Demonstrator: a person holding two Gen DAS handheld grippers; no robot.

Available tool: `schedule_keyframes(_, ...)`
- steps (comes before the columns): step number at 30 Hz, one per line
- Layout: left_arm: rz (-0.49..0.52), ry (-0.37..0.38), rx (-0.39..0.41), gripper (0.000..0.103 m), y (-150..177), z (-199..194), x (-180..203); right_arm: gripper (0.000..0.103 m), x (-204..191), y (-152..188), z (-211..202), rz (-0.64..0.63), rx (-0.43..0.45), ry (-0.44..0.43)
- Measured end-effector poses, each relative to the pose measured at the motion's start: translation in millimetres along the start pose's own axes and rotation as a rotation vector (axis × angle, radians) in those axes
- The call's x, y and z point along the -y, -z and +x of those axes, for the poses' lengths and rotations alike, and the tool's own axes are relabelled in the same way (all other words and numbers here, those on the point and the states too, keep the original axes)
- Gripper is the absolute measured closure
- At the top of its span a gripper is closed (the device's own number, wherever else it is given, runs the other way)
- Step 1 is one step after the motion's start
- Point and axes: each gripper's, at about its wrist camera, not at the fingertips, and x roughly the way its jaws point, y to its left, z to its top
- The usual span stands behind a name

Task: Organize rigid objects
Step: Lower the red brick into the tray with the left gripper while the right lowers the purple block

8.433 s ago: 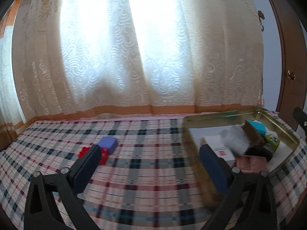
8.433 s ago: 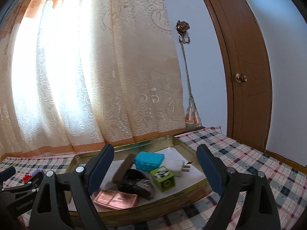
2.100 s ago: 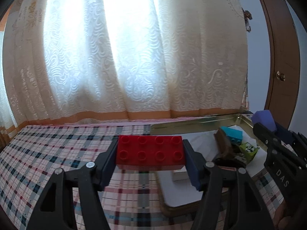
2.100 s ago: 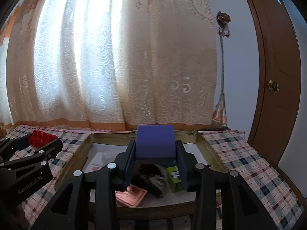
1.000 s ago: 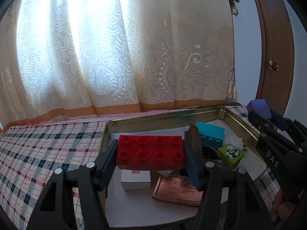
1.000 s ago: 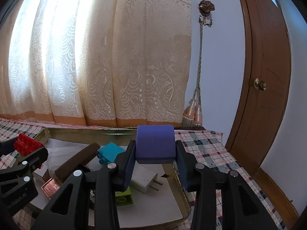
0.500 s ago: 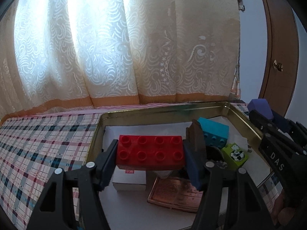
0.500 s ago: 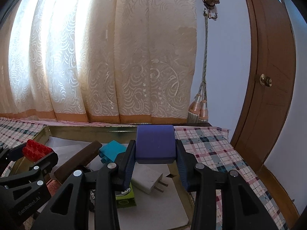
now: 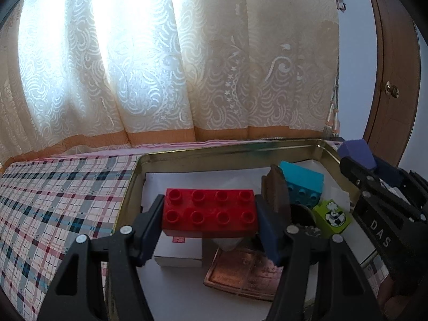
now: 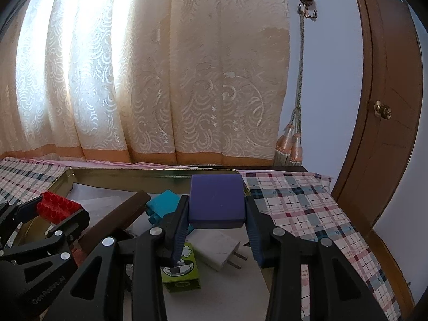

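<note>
My left gripper (image 9: 210, 215) is shut on a red studded brick (image 9: 210, 211), held above the left part of a gold metal tray (image 9: 227, 149). My right gripper (image 10: 216, 214) is shut on a purple block (image 10: 216, 200), held over the tray's right side (image 10: 149, 171). In the left wrist view the right gripper shows at the right edge with the purple block (image 9: 357, 152). In the right wrist view the left gripper shows at the left with the red brick (image 10: 57, 206).
Inside the tray lie a teal brick (image 9: 303, 184), a green printed cube (image 9: 331, 215), a brown bar (image 9: 275, 195), a copper plate (image 9: 243, 275), a small white box (image 9: 178, 252) and a white plug (image 10: 216, 248). Plaid cloth (image 9: 58, 195) surrounds the tray; curtain behind, wooden door (image 10: 385, 107) at right.
Both views have shifted slightly over the tray; the tray's contents sit a little lower and closer. Both grips are unchanged.
</note>
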Motion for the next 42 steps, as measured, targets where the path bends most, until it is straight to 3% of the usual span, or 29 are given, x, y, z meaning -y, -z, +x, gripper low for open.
schedule_keyframes(18, 0.022, -0.033, -0.016, 0.039, -4.7, 14.5, 9.7, 0.060, -6.1, 0.3, 22.4, -0.024, -0.102, -0.072)
schedule_keyframes(35, 0.054, -0.084, -0.020, 0.039, -6.9, 14.4, 14.4, 0.060, -10.2, 1.0, 29.8, -0.030, -0.143, -0.131)
schedule_keyframes(37, 0.050, -0.073, -0.019, 0.039, -7.0, 14.7, 13.3, 0.060, -6.3, 1.2, 32.7, -0.009, -0.158, -0.167)
schedule_keyframes(40, 0.019, -0.034, -0.024, 0.034, -6.9, 15.2, 8.3, 0.058, 2.7, 2.7, 39.2, 0.049, -0.192, -0.244)
schedule_keyframes(42, -0.023, -0.005, -0.045, 0.022, -6.8, 15.5, 2.0, 0.058, 11.2, 4.1, 39.3, 0.098, -0.191, -0.287)
